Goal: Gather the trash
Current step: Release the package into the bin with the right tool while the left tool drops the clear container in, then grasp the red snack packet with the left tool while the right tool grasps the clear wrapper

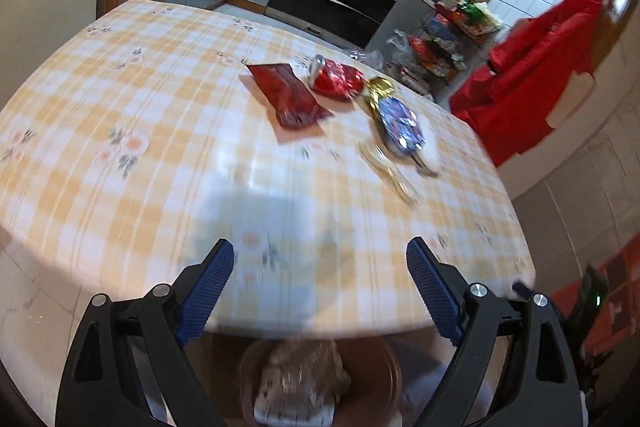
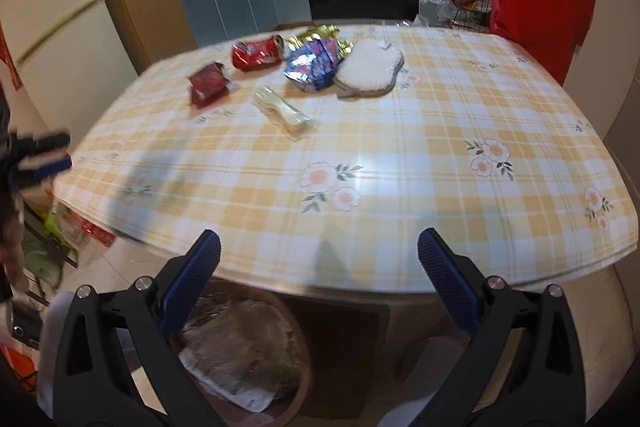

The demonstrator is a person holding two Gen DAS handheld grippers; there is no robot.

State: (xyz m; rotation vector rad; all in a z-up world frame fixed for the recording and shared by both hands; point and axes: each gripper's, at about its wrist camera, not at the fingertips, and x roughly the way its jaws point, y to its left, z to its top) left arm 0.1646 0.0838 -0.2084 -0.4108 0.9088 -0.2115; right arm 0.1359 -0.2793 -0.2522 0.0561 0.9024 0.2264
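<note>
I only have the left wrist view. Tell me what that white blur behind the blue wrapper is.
Observer: A white fluffy pad, right against the blue wrapper.
Operator: Report the right hand-held gripper.
Observer: The right hand-held gripper is open and empty, at the near edge of the table.
Operator: Identify the gold blur in front of the wrapper.
Observer: A pale plastic utensil in clear wrapping, lying apart from the other trash.

tablecloth (image 2: 400, 155): yellow-white check, flowers | wrapper (image 1: 289, 95): dark red | can (image 2: 256, 54): red | foil bag (image 2: 314, 67): blue-silver
</note>
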